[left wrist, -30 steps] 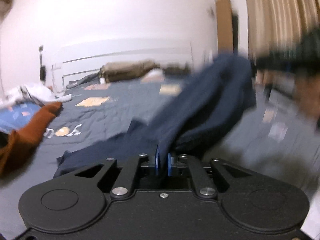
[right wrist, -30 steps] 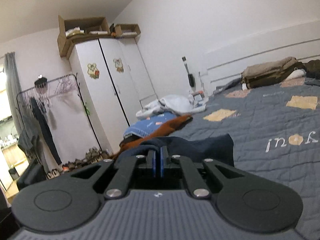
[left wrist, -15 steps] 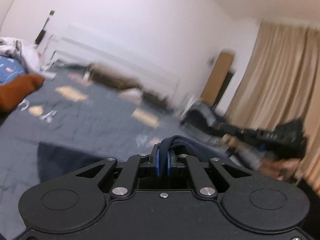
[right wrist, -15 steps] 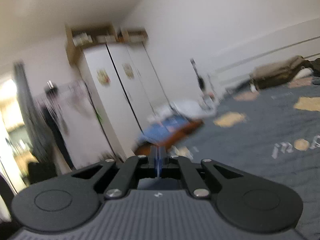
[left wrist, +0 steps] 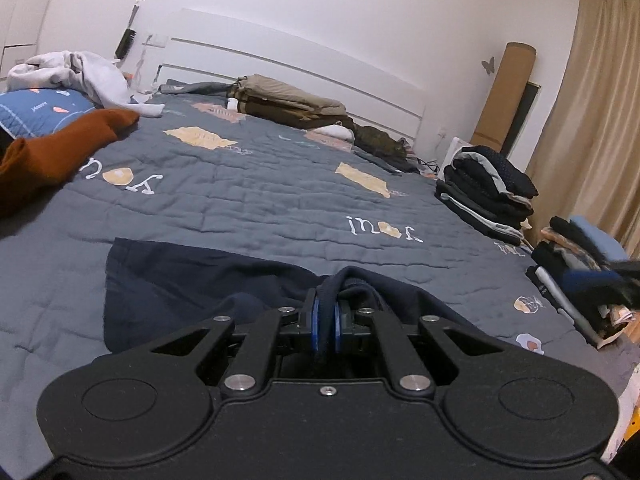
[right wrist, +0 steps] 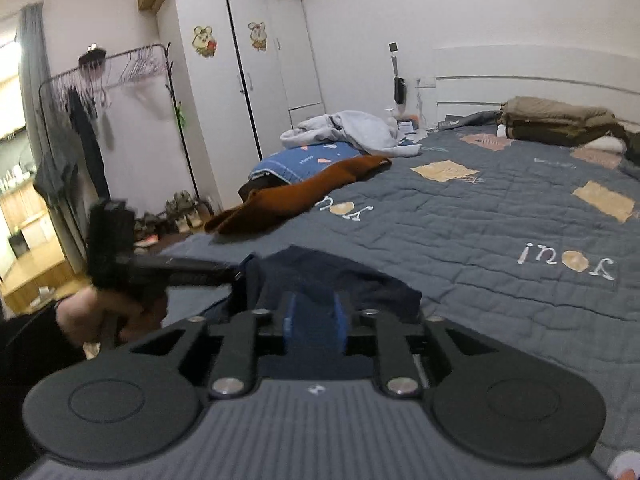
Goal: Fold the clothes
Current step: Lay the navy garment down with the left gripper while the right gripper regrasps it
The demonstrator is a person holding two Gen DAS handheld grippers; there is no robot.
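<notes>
On grey quilt (left wrist: 280, 184): navy garment (left wrist: 168, 280) rumpled; left claw (left wrist: 326, 320) pinching hem; right claw (right wrist: 312, 320) just parted.

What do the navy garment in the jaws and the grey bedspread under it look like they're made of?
Navy garment: soft matte knit, probably cotton jersey or sweatshirt fleece; it drapes limply and bunches into a thick rolled edge at the left gripper. Grey bedspread: quilted woven fabric, likely padded cotton or a blend; stitched lines make puffy panels, with sewn-on patches and lettering.
</notes>
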